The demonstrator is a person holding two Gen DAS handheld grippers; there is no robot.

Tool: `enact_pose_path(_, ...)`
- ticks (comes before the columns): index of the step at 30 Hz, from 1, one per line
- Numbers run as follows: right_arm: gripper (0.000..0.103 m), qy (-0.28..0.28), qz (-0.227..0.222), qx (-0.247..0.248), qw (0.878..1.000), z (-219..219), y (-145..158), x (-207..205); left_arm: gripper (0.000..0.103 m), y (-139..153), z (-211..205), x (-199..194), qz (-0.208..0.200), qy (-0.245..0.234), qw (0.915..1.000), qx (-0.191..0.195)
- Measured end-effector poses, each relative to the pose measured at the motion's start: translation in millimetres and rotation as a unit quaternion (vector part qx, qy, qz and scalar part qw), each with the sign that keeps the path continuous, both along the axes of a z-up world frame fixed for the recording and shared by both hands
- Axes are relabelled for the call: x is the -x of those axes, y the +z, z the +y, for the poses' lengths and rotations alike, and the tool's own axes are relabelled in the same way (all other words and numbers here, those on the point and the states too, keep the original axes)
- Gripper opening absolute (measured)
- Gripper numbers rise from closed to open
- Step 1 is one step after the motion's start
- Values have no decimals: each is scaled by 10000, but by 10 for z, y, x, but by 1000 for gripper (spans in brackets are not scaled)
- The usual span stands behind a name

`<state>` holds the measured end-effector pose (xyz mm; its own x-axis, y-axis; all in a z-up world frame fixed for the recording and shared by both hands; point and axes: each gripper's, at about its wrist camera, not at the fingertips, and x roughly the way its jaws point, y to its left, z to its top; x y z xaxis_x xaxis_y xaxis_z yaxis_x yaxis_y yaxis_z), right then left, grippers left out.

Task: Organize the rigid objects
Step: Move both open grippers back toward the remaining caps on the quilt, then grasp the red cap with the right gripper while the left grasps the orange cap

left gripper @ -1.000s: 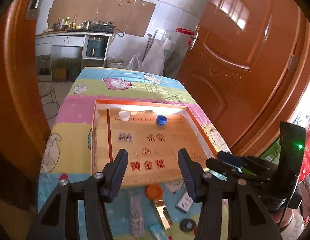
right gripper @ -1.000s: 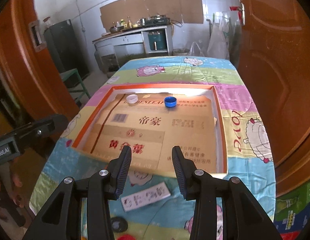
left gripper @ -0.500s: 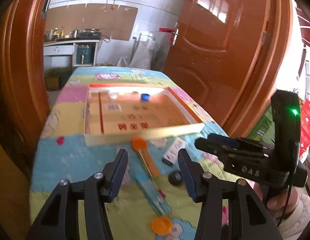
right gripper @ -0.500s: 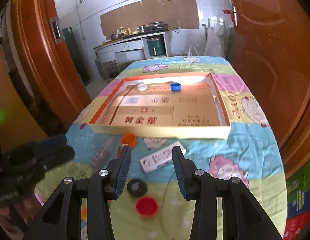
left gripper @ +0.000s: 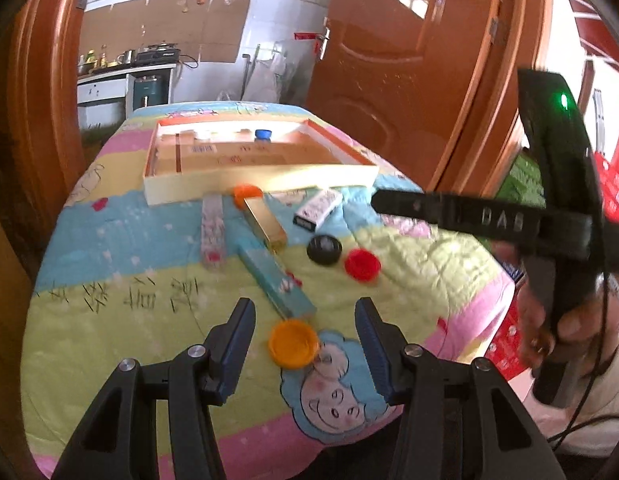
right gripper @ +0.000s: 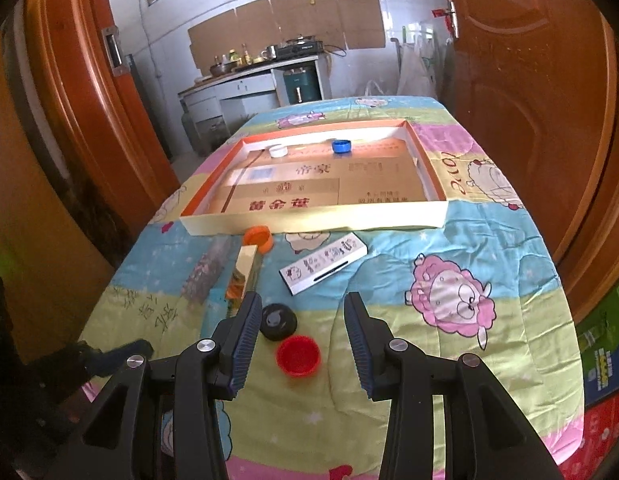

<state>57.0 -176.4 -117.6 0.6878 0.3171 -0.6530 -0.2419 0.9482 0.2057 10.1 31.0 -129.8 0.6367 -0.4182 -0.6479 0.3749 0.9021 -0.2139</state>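
Because the orange cap (left gripper: 293, 343) lying on the desk (left gripper: 109, 344) at 12 o'clock between the spread, empty fingers of the left claw (left gripper: 305, 330) appears light, stiff and slippery, grip it across its rim.

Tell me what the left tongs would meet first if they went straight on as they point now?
Probably the orange cap lying on the cloth between the open left tongs; beyond it is the teal box. Depth is uncertain.
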Motion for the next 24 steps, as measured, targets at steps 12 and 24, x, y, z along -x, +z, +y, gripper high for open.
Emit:
enact_pose_path(12, 44, 20, -39, 198, 9998, -23, -150, 78, 52, -243, -17, -7, 67, 160, 9997, -180)
enact_pose_path(24, 44, 345, 48, 502, 9981, 81, -449, 75, 31, -251, 41, 27, 49, 196, 9998, 64)
